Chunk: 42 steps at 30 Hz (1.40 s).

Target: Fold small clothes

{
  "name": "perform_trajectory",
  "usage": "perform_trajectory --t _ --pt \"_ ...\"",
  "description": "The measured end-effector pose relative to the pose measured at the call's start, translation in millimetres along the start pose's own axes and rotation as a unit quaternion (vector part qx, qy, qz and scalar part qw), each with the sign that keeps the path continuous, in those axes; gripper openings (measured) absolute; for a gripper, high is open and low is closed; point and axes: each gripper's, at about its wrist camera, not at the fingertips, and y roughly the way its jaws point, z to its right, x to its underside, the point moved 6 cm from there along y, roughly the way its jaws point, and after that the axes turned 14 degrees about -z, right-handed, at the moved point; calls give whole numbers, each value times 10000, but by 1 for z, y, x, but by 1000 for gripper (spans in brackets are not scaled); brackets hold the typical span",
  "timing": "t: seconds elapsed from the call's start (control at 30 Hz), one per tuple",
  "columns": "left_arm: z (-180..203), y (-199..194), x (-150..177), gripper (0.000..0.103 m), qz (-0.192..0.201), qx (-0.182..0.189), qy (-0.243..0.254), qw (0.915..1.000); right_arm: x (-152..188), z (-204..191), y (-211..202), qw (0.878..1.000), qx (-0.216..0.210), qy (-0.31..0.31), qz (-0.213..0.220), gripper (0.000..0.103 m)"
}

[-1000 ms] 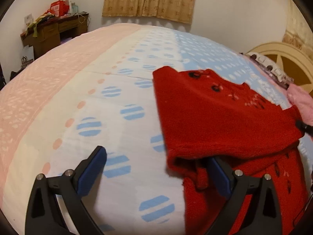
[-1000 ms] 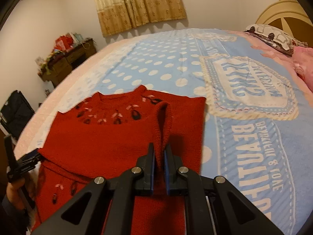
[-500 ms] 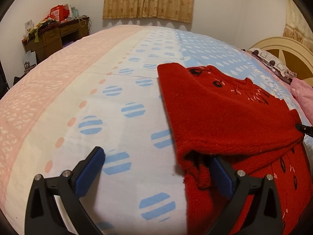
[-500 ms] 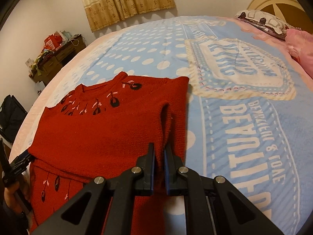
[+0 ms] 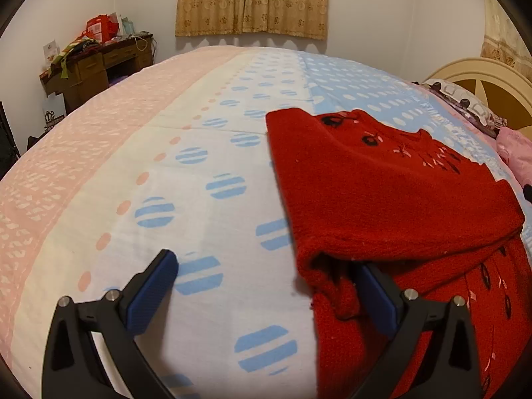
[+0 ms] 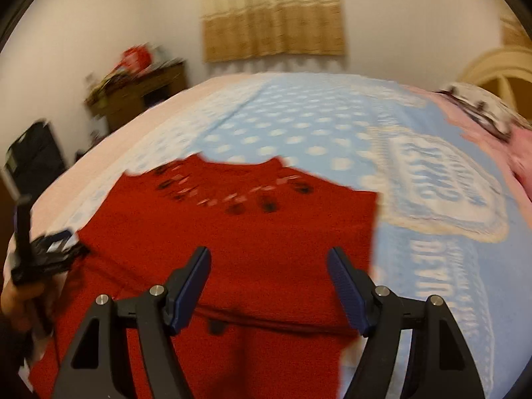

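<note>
The left gripper (image 5: 266, 272) stands with its jaws spread wide, low over the bedspread (image 5: 199, 199); its left blue pad (image 5: 151, 294) hangs above the white, blue-dotted cloth, and its right pad (image 5: 375, 294) sits at the near corner of the red knitted sweater (image 5: 382, 199), just under the rolled edge of the folded-over layer, though whether it touches the wool cannot be told. From this gripper the sweater lies ahead and to the right, its upper part doubled over the lower part, the collar with dark and pale embroidery at the far end. Far ahead to the left stands a cluttered wooden desk (image 5: 99, 66), straight ahead a patterned curtain (image 5: 252, 0), and far right a cream headboard (image 5: 482, 79) with a pillow (image 5: 462, 103) before it. The right gripper (image 6: 269, 276) is likewise released, its jaws wide apart and holding nothing, poised above the sweater (image 6: 249, 232), which fills the space directly ahead of and beneath it; this view is blurred. The fold line runs across just below its fingertips. To its left, at the sweater's side edge, the other gripper (image 6: 46, 249) is seen in the person's hand (image 6: 20, 302). To its right spreads the light blue blanket with a lettered emblem (image 6: 442, 183).
</note>
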Motion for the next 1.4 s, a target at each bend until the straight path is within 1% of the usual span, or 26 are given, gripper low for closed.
perform_trajectory --t 0.03,0.1,0.13,0.2,0.27,0.33,0.43,0.6,0.7,0.8,0.87,0.97,1.1,1.27,1.4 --pt "0 0 0 103 2 -6 -1 10000 1 -8 9 9998 -72 -80 -167 73" --pt "1 0 -1 103 11 -9 1 10000 5 -9 25 9988 -117 -53 -478 73" --pt "1 0 -1 103 14 -5 -2 10000 9 -4 35 9979 -38 64 -641 73" --pt "1 1 -1 103 15 -4 -3 10000 17 10 48 9963 79 271 -816 72" --pt "1 1 -1 103 25 -14 3 10000 20 19 48 9967 -69 362 -722 70" --pt "1 1 -1 103 29 -15 6 10000 21 21 48 9965 -118 380 -740 69" --pt "0 1 -1 103 37 -20 7 10000 20 18 51 9965 -10 285 -792 69" --pt "1 2 0 103 16 -28 11 10000 23 15 51 9971 235 142 -703 69" --pt "0 -1 -1 103 -62 59 -3 10000 24 12 37 9969 432 193 -635 69" --pt "4 -13 6 103 -203 115 211 9995 29 6 18 9956 728 134 -571 69" --pt "7 -28 14 103 -73 116 341 9993 35 2 -2 9948 894 117 -469 70" --pt "15 -55 31 103 21 165 641 9978 47 -4 -25 9950 891 157 -414 70" --pt "21 -85 52 103 87 308 851 9959 70 -17 -48 9946 944 111 -405 70" --pt "29 -104 79 103 3 602 961 9935 103 -33 -69 9946 956 -26 -392 70" --pt "39 -109 97 103 -79 731 1072 9915 127 -40 -85 9941 1030 -112 -326 70"
